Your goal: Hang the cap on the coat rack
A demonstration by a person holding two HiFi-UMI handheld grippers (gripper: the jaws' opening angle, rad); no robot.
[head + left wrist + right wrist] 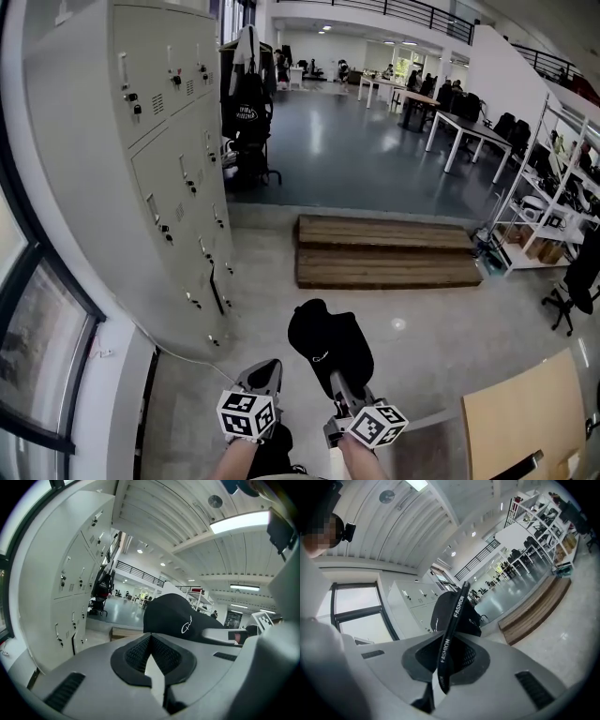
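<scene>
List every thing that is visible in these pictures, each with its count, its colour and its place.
cap: one, black, held up ahead of the person by its strap
lockers: one bank, pale grey, left
coat rack: one, hung with dark clothes, beyond the lockers
wooden platform: one, brown, on the floor ahead
desks: several, white tops, far right
shelving: one unit, white, right edge
office chair: one, black, right edge
board: one, pale wood, bottom right
left gripper: grey, shut, empty
right gripper: grey, shut on the strap
</scene>
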